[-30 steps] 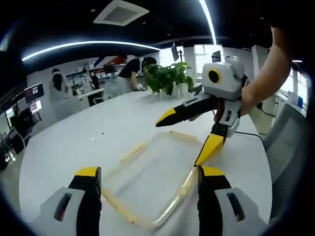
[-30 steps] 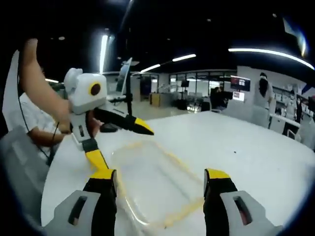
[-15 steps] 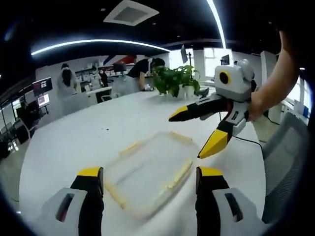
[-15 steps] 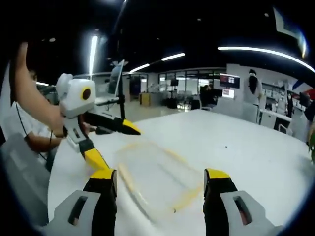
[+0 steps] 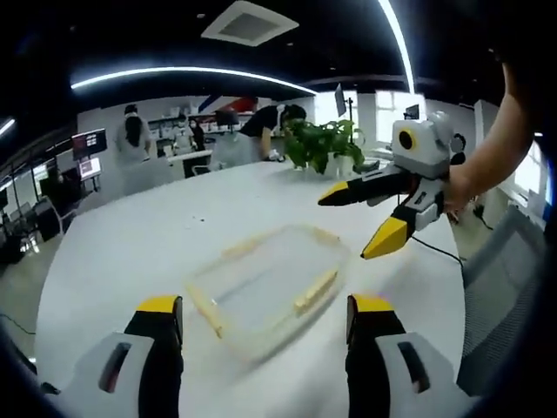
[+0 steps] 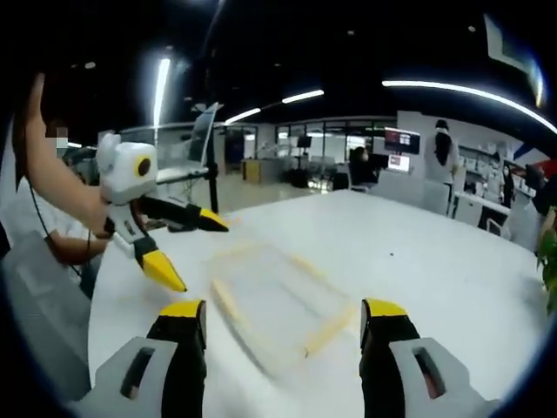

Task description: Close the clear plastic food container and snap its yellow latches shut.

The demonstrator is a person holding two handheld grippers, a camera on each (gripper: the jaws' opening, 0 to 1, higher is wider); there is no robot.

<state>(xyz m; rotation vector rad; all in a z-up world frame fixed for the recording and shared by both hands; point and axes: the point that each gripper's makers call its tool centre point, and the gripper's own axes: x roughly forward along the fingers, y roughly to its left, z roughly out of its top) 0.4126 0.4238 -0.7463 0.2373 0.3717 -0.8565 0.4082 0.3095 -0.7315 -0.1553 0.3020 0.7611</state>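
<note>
Left gripper view: the left hand-held gripper (image 5: 261, 326) rises from the bottom of the frame, its two yellow-tipped black jaws wide apart and holding nothing.
Container: the clear rectangular plastic food container with pale yellow latches (image 5: 265, 283) lies flat on the white round surface (image 5: 130, 244), at the centre of the frame just beyond the jaw tips, touching neither.
Other gripper there: the right hand-held gripper (image 5: 365, 222), white-bodied, hangs at the right of the frame above the surface, jaws spread, clear of the container; a person's bare forearm (image 5: 487, 148) holds it.
Background: a green potted plant (image 5: 322, 144) stands at the far edge of the surface, upper centre; people stand at desks behind it.
Right gripper view: the right hand-held gripper (image 6: 283, 326) has its jaws apart and empty at the bottom of the frame.
Container in this view: blurred, at the centre (image 6: 278, 300), between and beyond the jaw tips.
Left gripper in this view: at the left of the frame (image 6: 187, 252), jaws open, near the container's left end, not touching it.
</note>
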